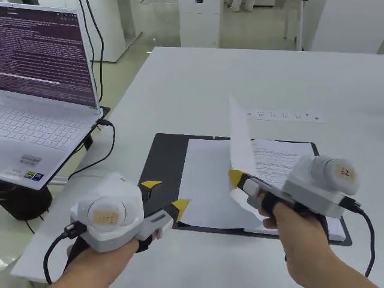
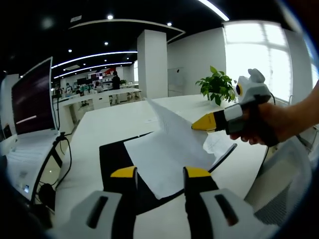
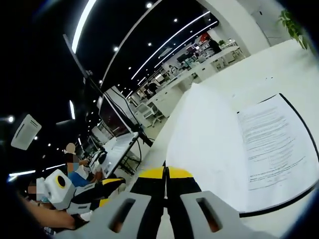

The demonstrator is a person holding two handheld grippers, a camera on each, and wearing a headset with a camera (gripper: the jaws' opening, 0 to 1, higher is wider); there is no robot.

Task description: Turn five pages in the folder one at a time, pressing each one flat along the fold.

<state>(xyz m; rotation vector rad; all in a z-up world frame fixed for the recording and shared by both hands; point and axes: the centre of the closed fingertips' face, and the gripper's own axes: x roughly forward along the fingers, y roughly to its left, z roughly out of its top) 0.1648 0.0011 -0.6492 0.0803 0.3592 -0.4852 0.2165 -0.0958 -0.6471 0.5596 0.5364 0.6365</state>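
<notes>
A black folder [image 1: 165,165] lies open on the white table, a blank turned page [image 1: 204,180] on its left half and a printed page [image 1: 279,159] on its right. My right gripper [image 1: 236,178] is shut on the lower edge of a white sheet [image 1: 241,141], holding it upright over the fold. The same lifted sheet [image 3: 209,134] rises above the closed jaws in the right gripper view, with the printed page [image 3: 274,149] to its right. My left gripper [image 1: 165,195] hovers open at the folder's near left corner, its yellow fingertips [image 2: 124,173] apart with nothing between them.
An open laptop [image 1: 42,90] stands at the left on the table, its black cables [image 1: 99,159] trailing toward the folder. A white label strip [image 1: 282,115] lies beyond the folder. The table's near edge [image 1: 36,273] runs just under my left hand.
</notes>
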